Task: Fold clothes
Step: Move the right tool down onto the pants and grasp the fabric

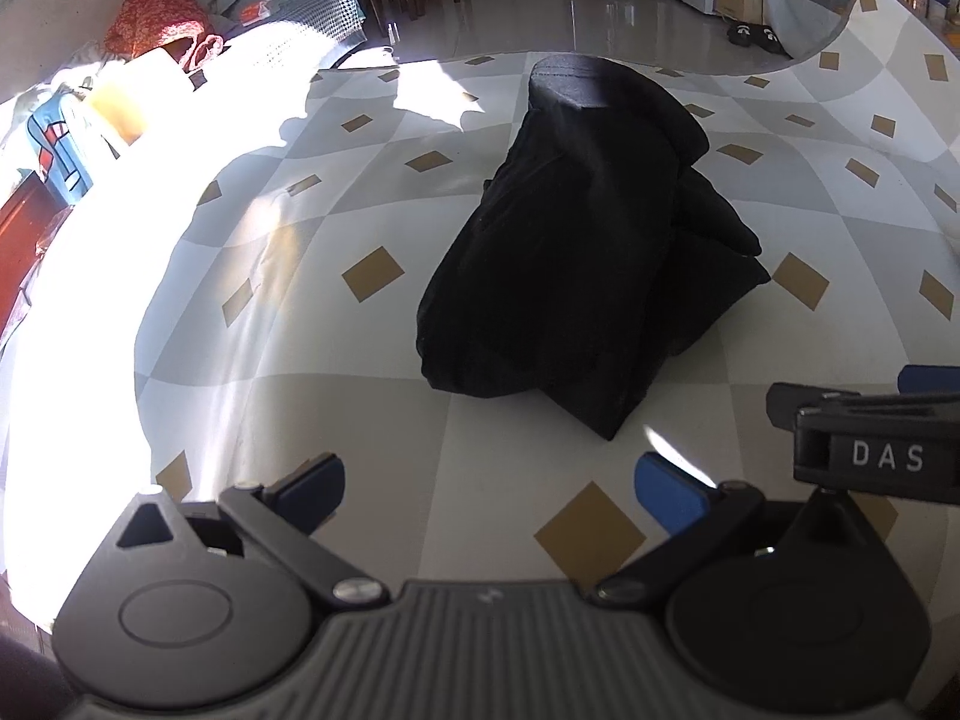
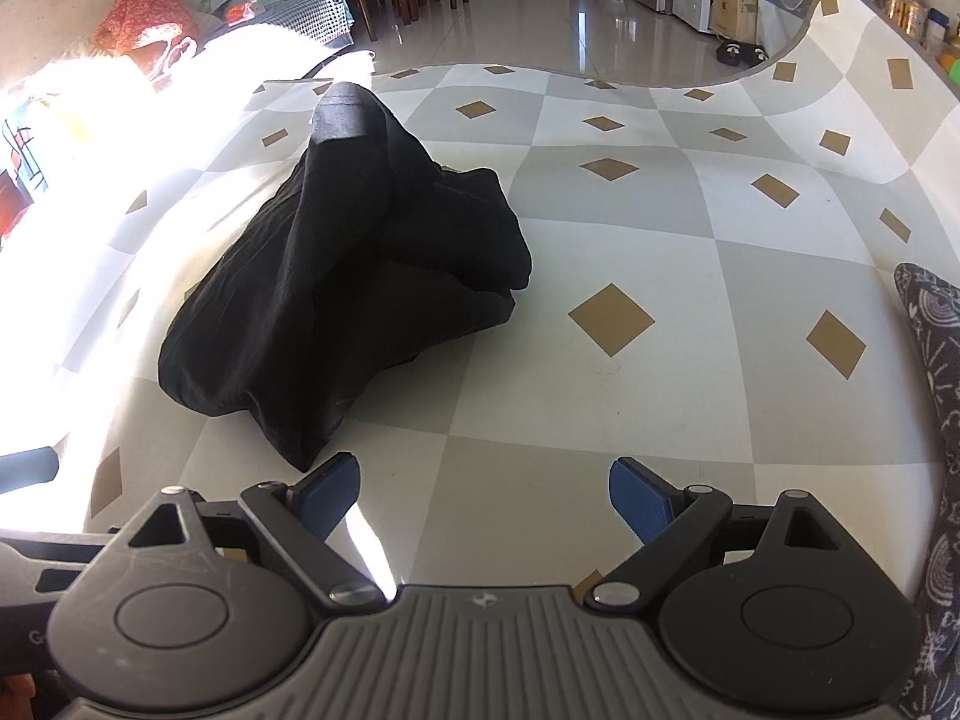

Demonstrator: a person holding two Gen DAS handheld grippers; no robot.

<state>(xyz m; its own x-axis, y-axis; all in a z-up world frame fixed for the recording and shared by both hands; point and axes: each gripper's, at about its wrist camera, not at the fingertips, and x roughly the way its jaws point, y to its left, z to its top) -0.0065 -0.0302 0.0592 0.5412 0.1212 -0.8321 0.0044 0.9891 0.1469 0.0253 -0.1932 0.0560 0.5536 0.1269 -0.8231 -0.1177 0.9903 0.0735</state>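
A table [image 1: 630, 540] covered with a checked cloth of white and grey squares with small tan diamonds is seen in both views. Strong sunlight is thrown over its left part. A black garment [image 1: 570, 252] is laid on the middle of the table in a loose, bunched heap, with one end raised at the far side. A patterned dark fabric [image 2: 936, 420] is seen at the right edge of the right view. The left gripper [image 1: 489, 489] is held open near the garment, nothing between its blue pads. The right gripper [image 2: 485, 495] is also open and empty, its left pad [image 2: 330, 495] just beside the garment's near corner.
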